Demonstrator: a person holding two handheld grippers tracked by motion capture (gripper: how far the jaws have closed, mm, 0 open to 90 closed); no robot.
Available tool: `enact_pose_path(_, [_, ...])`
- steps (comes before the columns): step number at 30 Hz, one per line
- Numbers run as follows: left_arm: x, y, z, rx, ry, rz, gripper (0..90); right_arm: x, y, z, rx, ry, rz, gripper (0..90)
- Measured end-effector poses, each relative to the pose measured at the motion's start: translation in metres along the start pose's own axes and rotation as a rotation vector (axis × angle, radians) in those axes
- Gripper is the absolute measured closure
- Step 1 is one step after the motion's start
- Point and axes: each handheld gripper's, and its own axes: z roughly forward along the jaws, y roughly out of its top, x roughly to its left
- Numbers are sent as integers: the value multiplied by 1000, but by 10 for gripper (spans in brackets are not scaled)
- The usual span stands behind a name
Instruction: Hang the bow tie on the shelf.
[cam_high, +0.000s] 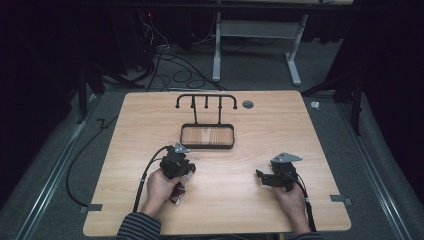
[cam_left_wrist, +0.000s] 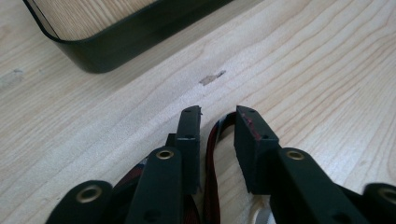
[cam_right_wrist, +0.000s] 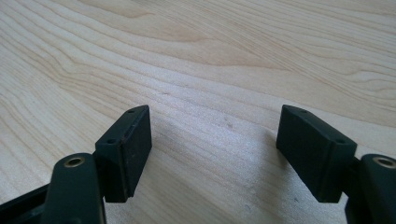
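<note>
A dark red and white object lies on the wooden table beside the person's left hand. My left gripper is tipped down over it. In the left gripper view a dark red loop of that object runs up between the two jaws of the left gripper. The jaws stand close on either side of it, and a thin gap still shows at the pads. My right gripper rests low at the front right, pointing left. Its jaws are wide apart over bare wood.
A black rack with several hooks rises from a black-rimmed tray at the table's middle, just ahead of the left gripper; its rim sits close. A round grommet lies at the back. Cables cross the floor behind.
</note>
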Motion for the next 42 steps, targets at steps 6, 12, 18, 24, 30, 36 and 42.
enact_pose_path(6, [2, -2, -1, 1, -14, 4, 846, 0, 0, 0, 0, 0, 0, 279])
enact_pose_path(12, [1, -2, -2, 4, -19, 10, 887, 0, 0, 0, 0, 0, 0, 279])
enact_pose_path(18, [0, -5, -4, 8, -23, 20, 889, 0, 0, 0, 1, 0, 0, 279])
enact_pose_path(24, [-1, -7, -14, -19, -19, 26, 891, 0, 0, 0, 1, 0, 0, 279])
enact_pose_path(30, [-1, -7, -25, -46, -20, 33, 894, 0, 0, 0, 1, 0, 0, 279])
enact_pose_path(36, [-1, -7, -37, -78, -23, 38, 895, 0, 0, 0, 1, 0, -1, 279])
enact_pose_path(42, [1, -8, -48, -112, -34, 27, 896, 0, 0, 0, 1, 0, -1, 279])
